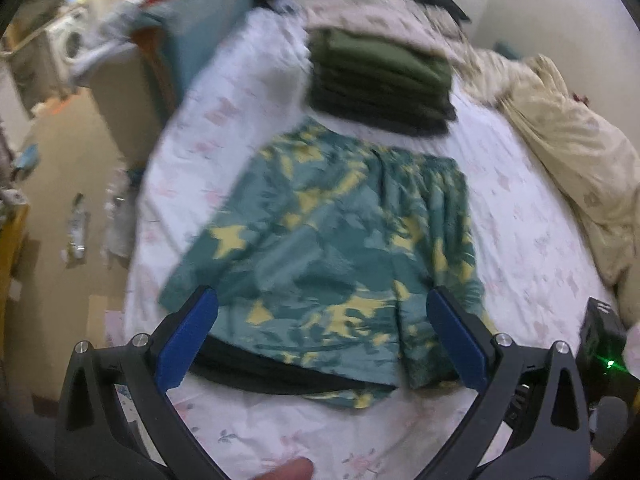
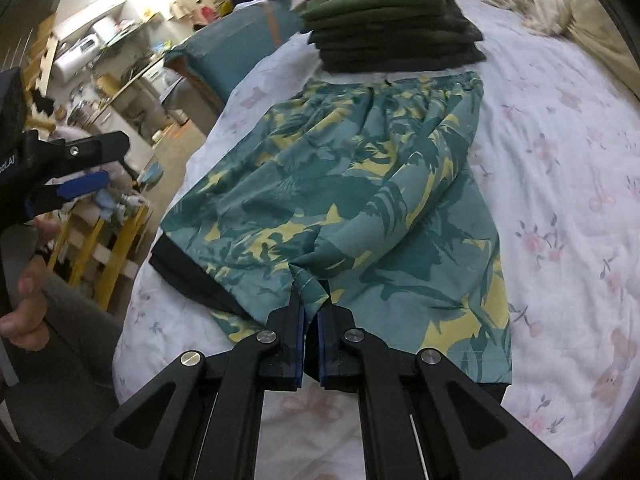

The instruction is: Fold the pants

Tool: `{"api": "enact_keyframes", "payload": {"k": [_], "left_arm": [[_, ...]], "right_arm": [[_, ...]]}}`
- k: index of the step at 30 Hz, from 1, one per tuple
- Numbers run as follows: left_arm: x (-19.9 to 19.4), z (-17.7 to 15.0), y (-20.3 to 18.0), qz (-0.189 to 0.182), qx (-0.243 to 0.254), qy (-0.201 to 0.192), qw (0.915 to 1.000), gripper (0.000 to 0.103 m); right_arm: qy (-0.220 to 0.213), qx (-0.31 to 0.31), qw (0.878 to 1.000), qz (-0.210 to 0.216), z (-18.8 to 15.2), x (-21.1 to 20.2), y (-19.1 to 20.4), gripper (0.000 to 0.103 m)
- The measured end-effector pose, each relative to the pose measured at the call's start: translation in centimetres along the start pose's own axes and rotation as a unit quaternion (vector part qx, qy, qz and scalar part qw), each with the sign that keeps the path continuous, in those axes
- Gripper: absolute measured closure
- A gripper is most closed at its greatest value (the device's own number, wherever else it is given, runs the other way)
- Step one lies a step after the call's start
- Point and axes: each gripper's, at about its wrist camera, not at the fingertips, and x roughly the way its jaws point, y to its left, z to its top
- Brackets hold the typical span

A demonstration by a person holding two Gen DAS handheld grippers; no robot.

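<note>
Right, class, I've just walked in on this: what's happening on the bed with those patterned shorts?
A person is folding clothes with a handheld gripper in each hand. The teal and yellow patterned shorts lie spread on the floral bedsheet, waistband toward a stack of folded dark green clothes. The right gripper is shut on the shorts at the crotch seam near the hems. The left gripper hovers open above the hem end, holding nothing. Dark fabric shows under the shorts' edge. No fold is made yet.

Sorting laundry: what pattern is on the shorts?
The shorts are teal with dark-green leaves and yellow patches, clearest in the right wrist view.
</note>
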Motion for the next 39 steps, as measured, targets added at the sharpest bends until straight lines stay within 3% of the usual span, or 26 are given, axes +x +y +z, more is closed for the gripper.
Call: {"api": "enact_keyframes", "payload": {"k": [3,8,13,15,18,20,21,24,28,32,36,39], "left_arm": [[1.7,2.4,-1.8,-0.008,0.015,0.022,0.9996,0.001],[6.6,7.3,-7.7,-0.011,0.084,0.05,0.9952,0.002],[12.0,10.7,-15.7,-0.032,0.147,0.065,0.9865,0.005],[15.1,11.2,-19.4,-0.037,0.185,0.094,0.9775,0.006],[19.5,11.0,-23.5,-0.035,0.223,0.127,0.9658,0.024],[22.0,10.4,-25.6,-0.025,0.257,0.147,0.9549,0.043],[23.4,10.0,-26.4,-0.007,0.276,0.155,0.9487,0.058],[25.6,9.7,-26.9,0.025,0.298,0.155,0.9415,0.1],[23.9,10.5,-25.9,-0.023,0.302,0.138,0.943,0.102],[20.4,12.8,-23.2,-0.061,0.276,0.121,0.9515,0.103],[17.0,15.6,-19.4,-0.085,0.252,0.1,0.9587,0.103],[15.1,16.9,-16.8,-0.081,0.246,0.084,0.9622,0.103]], "right_arm": [[-0.008,0.029,1.0,0.008,-0.1,-0.3,-0.7,0.098],[-0.01,0.063,0.998,0.012,-0.8,-0.2,-1.1,0.098],[0.009,0.084,0.996,0.011,-1.6,0.5,-1.8,0.098],[0.02,0.092,0.996,0.006,-2.0,0.8,-2.0,0.098],[0.041,0.089,0.995,0.001,-2.4,1.6,-1.9,0.098],[0.048,0.077,0.996,-0.001,-2.4,2.0,-1.6,0.099],[0.049,0.075,0.996,0.001,-2.4,2.1,-1.5,0.099],[0.05,0.074,0.996,0.005,-2.4,2.2,-1.4,0.099],[0.044,0.066,0.997,0.01,-2.1,1.8,-1.0,0.099],[0.035,0.054,0.998,0.014,-1.8,1.1,-0.5,0.099],[0.003,0.023,0.998,0.052,-0.6,-0.4,2.0,0.098],[-0.003,-0.013,0.997,0.072,0.8,-0.5,4.5,0.099]]}}
